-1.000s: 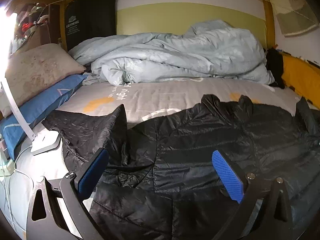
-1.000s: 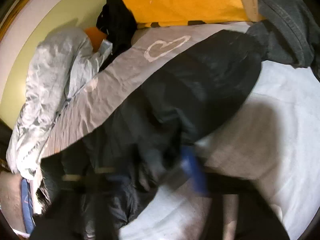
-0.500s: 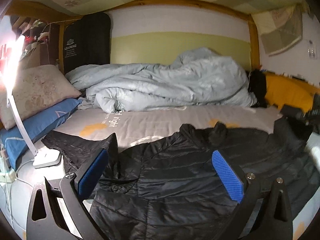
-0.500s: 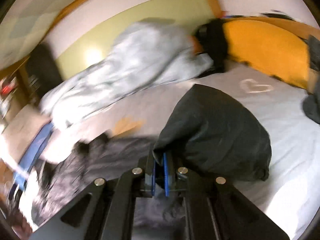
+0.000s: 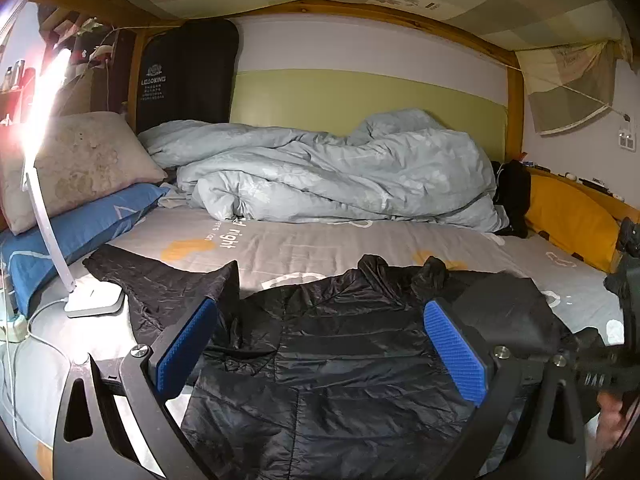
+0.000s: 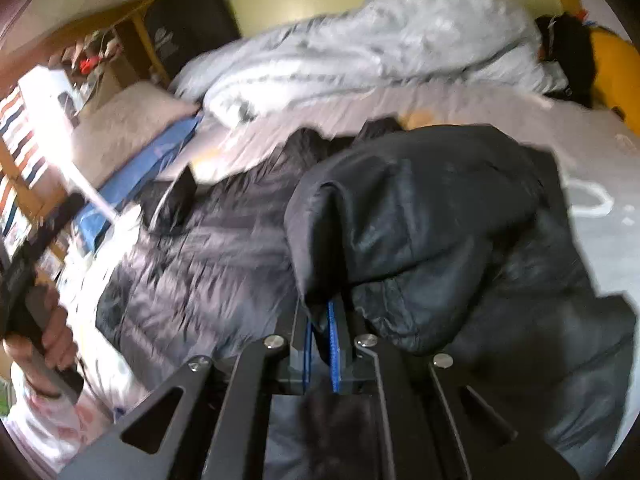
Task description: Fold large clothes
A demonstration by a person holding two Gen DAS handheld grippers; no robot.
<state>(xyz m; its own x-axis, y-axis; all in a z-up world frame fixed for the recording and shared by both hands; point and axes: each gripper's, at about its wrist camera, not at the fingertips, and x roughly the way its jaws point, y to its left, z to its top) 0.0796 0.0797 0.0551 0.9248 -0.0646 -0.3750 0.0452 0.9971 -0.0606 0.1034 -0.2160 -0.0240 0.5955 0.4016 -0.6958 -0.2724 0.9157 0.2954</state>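
Observation:
A black quilted jacket [image 5: 340, 360] lies spread on the grey bed sheet [image 5: 304, 244], one sleeve [image 5: 160, 284] stretched to the left. My left gripper [image 5: 320, 352] is open and empty, hovering over the jacket's middle. My right gripper [image 6: 320, 340] is shut on the jacket's right part [image 6: 420, 208], lifted and folded over toward the body. That folded part [image 5: 500, 312] also shows in the left wrist view, with the right gripper's body [image 5: 600, 368] at the far right edge.
A rumpled grey duvet [image 5: 340, 172] lies at the back. Pillows [image 5: 80, 200] and a white desk lamp [image 5: 92, 300] sit at left. A yellow cushion [image 5: 568, 220] and a black item [image 5: 512, 196] are at right. The wooden bed frame [image 5: 516, 112] bounds the back.
My right gripper has carried the jacket's right side up and leftward over the body. The left gripper has tilted up and stays open.

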